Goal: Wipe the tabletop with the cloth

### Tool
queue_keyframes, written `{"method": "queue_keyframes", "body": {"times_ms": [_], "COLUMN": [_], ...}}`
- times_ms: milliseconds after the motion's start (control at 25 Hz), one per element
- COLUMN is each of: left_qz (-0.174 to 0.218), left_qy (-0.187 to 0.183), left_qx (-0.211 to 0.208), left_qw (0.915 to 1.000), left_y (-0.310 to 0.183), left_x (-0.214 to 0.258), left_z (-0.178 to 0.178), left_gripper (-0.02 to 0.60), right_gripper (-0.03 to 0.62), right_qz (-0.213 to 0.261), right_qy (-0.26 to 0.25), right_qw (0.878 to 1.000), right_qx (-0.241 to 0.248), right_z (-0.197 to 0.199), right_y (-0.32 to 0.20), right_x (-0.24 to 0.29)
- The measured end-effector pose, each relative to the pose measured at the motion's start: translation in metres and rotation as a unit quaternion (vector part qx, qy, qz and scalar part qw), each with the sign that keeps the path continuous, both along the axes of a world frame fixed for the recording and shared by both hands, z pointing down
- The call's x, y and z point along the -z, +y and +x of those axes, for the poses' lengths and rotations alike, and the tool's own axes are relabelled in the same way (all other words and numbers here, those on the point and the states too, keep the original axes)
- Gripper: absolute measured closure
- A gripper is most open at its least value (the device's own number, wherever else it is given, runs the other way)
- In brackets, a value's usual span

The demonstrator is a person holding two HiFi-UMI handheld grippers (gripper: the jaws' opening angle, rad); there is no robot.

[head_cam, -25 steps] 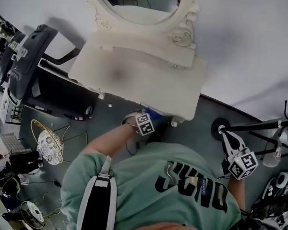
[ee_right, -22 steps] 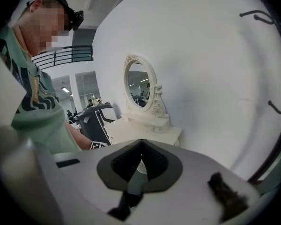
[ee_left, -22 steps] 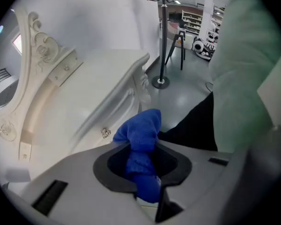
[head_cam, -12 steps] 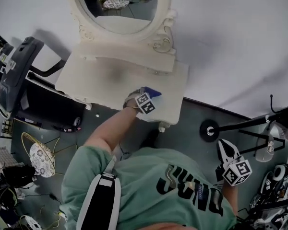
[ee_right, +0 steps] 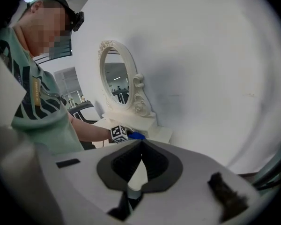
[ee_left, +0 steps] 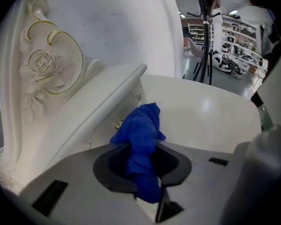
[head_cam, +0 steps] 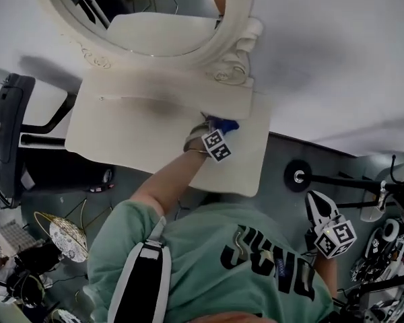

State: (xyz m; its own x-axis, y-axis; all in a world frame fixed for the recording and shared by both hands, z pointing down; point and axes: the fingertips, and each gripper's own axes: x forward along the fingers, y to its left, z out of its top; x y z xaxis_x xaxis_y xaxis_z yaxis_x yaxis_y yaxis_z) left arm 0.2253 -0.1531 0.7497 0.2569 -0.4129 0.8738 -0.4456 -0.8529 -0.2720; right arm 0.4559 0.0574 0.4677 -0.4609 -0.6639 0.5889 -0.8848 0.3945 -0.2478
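The left gripper [head_cam: 214,132] reaches over the cream tabletop [head_cam: 135,136], and its jaws pinch the blue cloth [head_cam: 227,123], which bunches up between them in the left gripper view [ee_left: 141,135]. In the head view the cloth sits toward 3 o'clock from the tabletop's middle, just beside the raised ledge [head_cam: 168,93] under the oval mirror [head_cam: 155,25]; whether it presses on the surface cannot be told. The right gripper [head_cam: 314,204] hangs off the table at about 4 o'clock, near the round stand base [head_cam: 297,176], its jaws pressed together at the tips with nothing between them, pointing toward 11 o'clock.
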Motion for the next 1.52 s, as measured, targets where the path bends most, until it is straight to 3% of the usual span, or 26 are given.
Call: {"method": "queue_keyframes", "body": {"times_ms": [280, 440, 560, 800, 960, 1040, 1200, 1400, 1520], "left_qz": [-0.006, -0.013, -0.027, -0.036, -0.106, -0.114, -0.069, -0.006, 0.001], "left_qy": [0.005, -0.016, -0.034, -0.054, -0.05, -0.048, -0.009, 0.031, 0.041], "left_qx": [0.01, 0.008, -0.002, 0.023, 0.059, 0.072, 0.089, 0.088, 0.074], "left_qw": [0.9999, 0.9998, 0.999, 0.9976, 0.9914, 0.9897, 0.9936, 0.9956, 0.9964], "left_y": [-0.001, 0.016, 0.071, 0.222, 0.315, 0.334, 0.295, 0.156, 0.087], "left_x": [-0.002, -0.003, -0.003, 0.002, -0.008, -0.008, 0.024, 0.047, 0.045], "left_z": [0.001, -0.001, -0.009, -0.027, -0.038, -0.039, -0.016, 0.033, 0.061], "left_gripper": [0.485, 0.488, 0.489, 0.489, 0.486, 0.485, 0.485, 0.483, 0.483], "right_gripper": [0.582, 0.582, 0.582, 0.582, 0.582, 0.582, 0.582, 0.582, 0.582], "right_qz": [0.0, 0.012, 0.03, 0.053, 0.054, 0.056, 0.06, 0.046, 0.031], "right_qy": [0.002, 0.001, -0.003, -0.016, -0.028, -0.028, -0.028, -0.013, -0.005], "right_qw": [1.0, 0.998, 0.997, 0.994, 0.993, 0.993, 0.994, 0.995, 0.998], "right_qx": [0.029, 0.057, 0.07, 0.094, 0.099, 0.099, 0.091, 0.082, 0.063], "right_z": [-0.013, -0.017, -0.008, 0.04, 0.065, 0.073, 0.079, 0.073, 0.071], "right_y": [-0.026, -0.013, 0.017, 0.105, 0.159, 0.175, 0.181, 0.126, 0.091], "right_x": [0.002, 0.01, 0.018, 0.019, 0.019, 0.022, 0.03, 0.02, 0.014]}}
